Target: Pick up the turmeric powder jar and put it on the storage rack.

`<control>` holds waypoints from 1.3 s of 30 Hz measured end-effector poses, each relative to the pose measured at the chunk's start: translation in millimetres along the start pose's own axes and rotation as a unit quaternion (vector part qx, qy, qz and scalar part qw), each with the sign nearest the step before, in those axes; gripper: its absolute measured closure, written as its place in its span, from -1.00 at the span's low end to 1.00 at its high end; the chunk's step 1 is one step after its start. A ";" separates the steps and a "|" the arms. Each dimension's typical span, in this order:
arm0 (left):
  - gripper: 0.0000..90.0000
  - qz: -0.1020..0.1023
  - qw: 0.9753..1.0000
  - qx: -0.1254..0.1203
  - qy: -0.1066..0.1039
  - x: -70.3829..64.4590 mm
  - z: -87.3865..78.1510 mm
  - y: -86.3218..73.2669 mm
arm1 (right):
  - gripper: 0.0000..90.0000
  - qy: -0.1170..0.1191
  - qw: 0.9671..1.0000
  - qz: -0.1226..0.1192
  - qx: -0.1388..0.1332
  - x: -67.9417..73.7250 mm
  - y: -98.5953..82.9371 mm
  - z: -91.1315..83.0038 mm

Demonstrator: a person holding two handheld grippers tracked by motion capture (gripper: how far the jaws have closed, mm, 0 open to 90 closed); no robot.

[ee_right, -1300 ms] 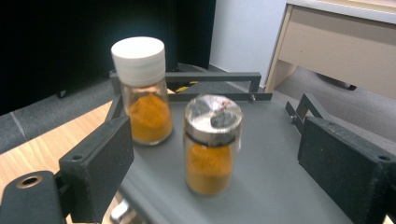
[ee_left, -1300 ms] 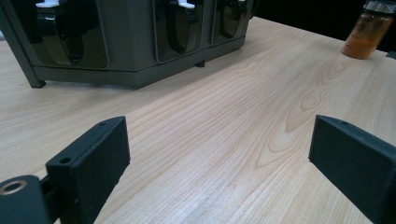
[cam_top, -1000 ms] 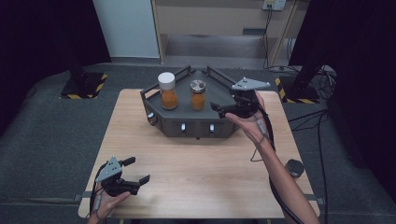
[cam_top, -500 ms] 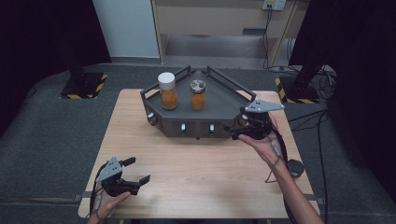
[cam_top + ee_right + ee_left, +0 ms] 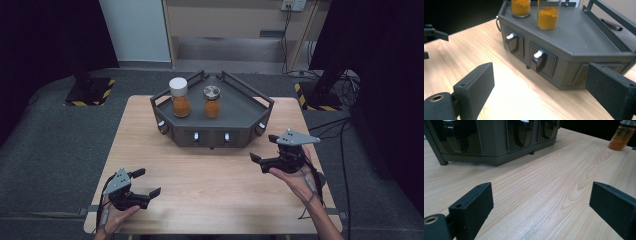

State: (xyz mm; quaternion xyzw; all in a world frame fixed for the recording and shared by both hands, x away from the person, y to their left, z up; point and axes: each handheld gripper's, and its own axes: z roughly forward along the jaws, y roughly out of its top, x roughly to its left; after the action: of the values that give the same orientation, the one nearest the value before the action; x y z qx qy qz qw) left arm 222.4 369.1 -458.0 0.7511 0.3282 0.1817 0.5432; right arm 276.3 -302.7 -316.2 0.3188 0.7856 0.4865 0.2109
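Observation:
A dark grey angular stand sits at the back middle of the wooden table. On it are a white-lidded jar and a metal-lidded jar, both holding orange powder. My right gripper is open in front of the stand's right corner, empty. In the right gripper view the right gripper faces the stand's front panel and its white switches. My left gripper is open and empty near the front left edge. The left gripper points across bare wood toward the stand's base.
A third jar of orange powder stands on the table far right in the left gripper view. A dark round object lies beside the right wrist, near the table's right edge. Black-and-yellow floor bases flank the table.
My right gripper has drawn back from the stand's right rim toward the person, now lower and in front of the corner. The left gripper has stayed put.

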 end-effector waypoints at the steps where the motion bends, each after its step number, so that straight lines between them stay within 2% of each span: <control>1: -0.90 0.000 1.000 0.001 0.000 0.1 0.3 0.2 | -0.80 0.000 1.000 0.003 0.000 0.2 -3.6 -2.2; 15: -0.90 0.001 1.000 0.001 0.002 -0.4 -0.3 -0.1 | -0.81 -0.001 0.999 0.034 0.004 6.9 -57.4 -19.4; 21: -0.90 0.000 1.000 0.001 0.003 -0.3 -0.1 -0.1 | -0.81 -0.001 0.999 0.037 0.008 11.6 -75.4 -23.5; 32: -0.90 0.001 1.000 0.001 0.004 -0.4 -0.4 -0.3 | -0.81 0.012 0.999 0.051 0.012 14.1 -102.7 -19.9; 39: -0.90 0.003 1.000 -0.001 0.004 -0.7 -0.2 -0.3 | -0.81 0.019 0.998 0.054 0.007 13.7 -112.5 -16.6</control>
State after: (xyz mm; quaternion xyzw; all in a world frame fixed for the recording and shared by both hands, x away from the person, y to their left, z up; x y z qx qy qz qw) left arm 221.7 368.9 -458.1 0.7509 0.3283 0.1865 0.5418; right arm 222.7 -339.8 -410.4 0.3524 0.7749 0.4975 0.1669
